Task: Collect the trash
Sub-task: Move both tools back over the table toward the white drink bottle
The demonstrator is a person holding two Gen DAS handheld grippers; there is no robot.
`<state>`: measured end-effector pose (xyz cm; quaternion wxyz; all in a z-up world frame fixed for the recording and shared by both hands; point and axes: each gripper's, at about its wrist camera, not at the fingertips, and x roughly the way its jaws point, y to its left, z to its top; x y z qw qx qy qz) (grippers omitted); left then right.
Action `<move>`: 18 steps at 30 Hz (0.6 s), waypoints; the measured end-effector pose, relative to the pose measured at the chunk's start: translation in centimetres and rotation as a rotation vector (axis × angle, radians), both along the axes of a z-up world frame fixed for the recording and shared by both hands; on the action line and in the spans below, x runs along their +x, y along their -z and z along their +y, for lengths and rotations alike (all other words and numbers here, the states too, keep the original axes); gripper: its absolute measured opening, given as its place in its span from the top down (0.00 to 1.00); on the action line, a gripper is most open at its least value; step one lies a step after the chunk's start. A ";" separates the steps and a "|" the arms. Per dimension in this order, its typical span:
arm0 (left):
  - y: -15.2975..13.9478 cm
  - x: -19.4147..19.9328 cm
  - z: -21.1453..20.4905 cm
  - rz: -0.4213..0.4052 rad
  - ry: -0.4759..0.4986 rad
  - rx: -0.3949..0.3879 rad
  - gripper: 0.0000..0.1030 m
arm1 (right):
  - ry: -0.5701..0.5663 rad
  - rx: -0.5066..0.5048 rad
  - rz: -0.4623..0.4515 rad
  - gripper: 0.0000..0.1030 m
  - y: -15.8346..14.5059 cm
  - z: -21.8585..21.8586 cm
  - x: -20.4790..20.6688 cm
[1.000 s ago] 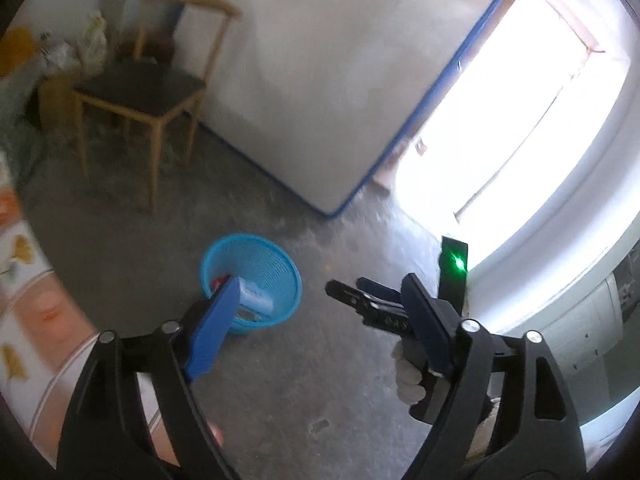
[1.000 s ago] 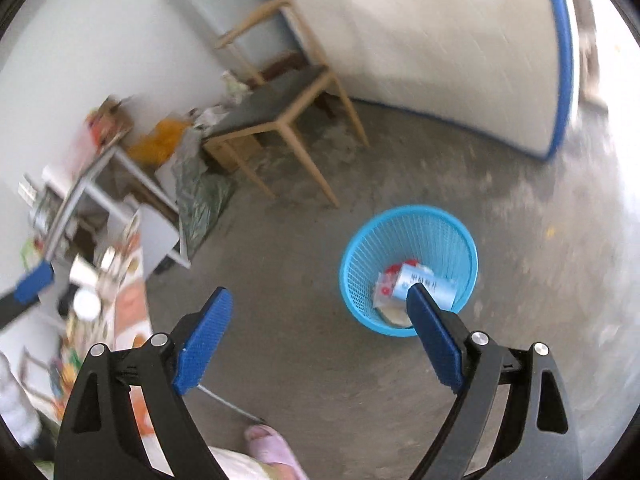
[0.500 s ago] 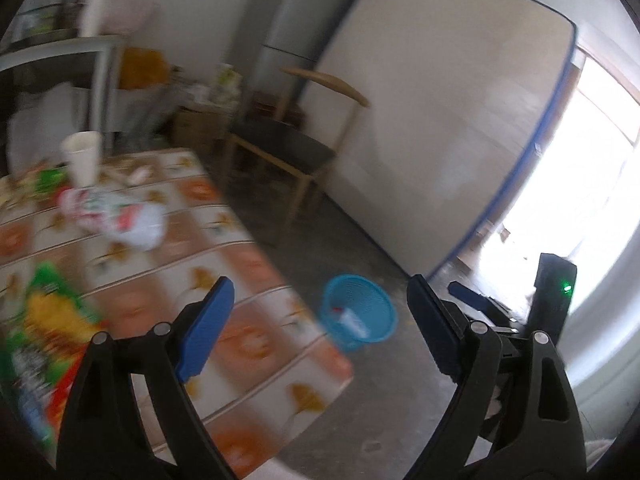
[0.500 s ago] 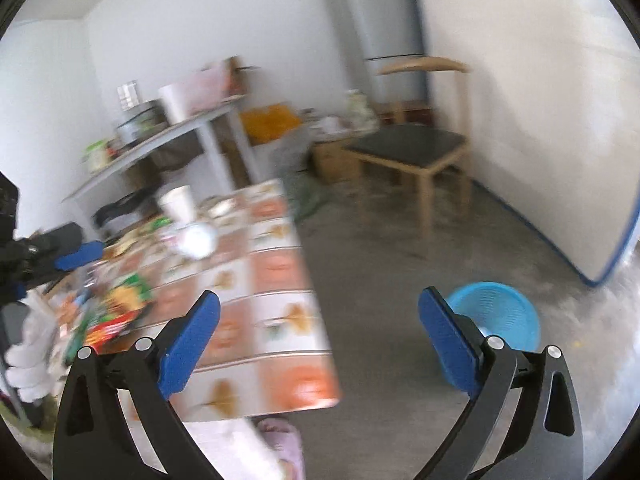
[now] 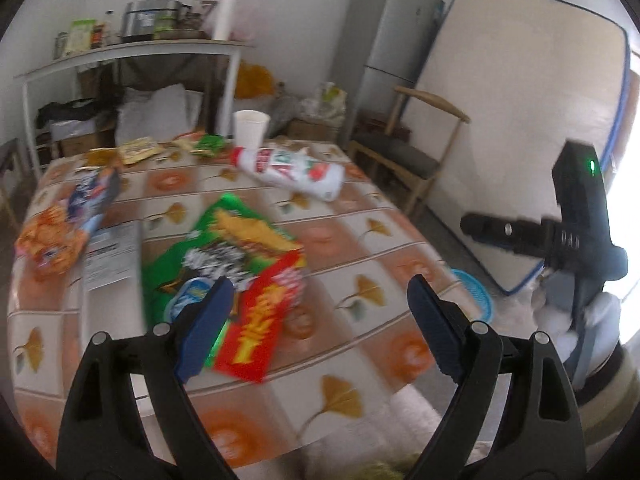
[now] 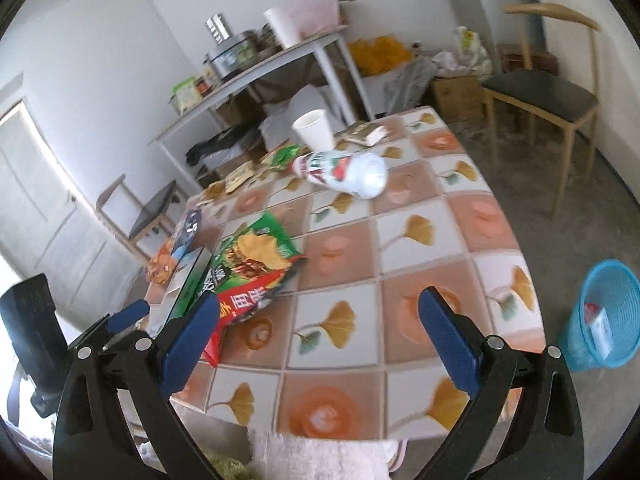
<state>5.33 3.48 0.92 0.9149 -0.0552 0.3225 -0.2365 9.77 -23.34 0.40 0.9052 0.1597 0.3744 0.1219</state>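
Observation:
Both grippers are open and empty above the near edge of a table [image 5: 360, 240] with a ginkgo-leaf cloth [image 6: 420, 248]. My left gripper [image 5: 316, 320] hangs over a red snack bag [image 5: 260, 320] and a green snack bag [image 5: 224, 240]. My right gripper [image 6: 324, 332] is to the right of the same bags [image 6: 252, 256]. A white plastic bottle [image 5: 292, 170] lies on its side farther back, in front of a white paper cup [image 5: 250, 126]. An orange and blue wrapper [image 5: 64, 220] lies at the left. The blue trash basket [image 6: 604, 316] stands on the floor to the table's right and holds some trash.
A wooden chair [image 6: 548, 96] stands beyond the table's far right corner. A mattress [image 5: 520, 112] leans on the wall beside a fridge [image 5: 388, 48]. A cluttered white shelf table [image 5: 132, 48] is behind. Small wrappers [image 5: 136, 150] lie at the table's far edge.
Both grippers have swung up from the blue basket on the floor to face the cluttered table. Both stay open and empty.

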 end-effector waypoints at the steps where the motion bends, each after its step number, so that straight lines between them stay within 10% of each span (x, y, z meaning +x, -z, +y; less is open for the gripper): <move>1: 0.0 -0.1 0.4 -0.002 -0.005 -0.001 0.18 | -0.013 -0.019 -0.002 0.06 -0.2 0.5 0.8; 18: 0.1 2.2 8.6 -0.002 -0.154 -0.036 0.18 | -0.296 -0.385 0.024 0.06 0.1 6.8 23.3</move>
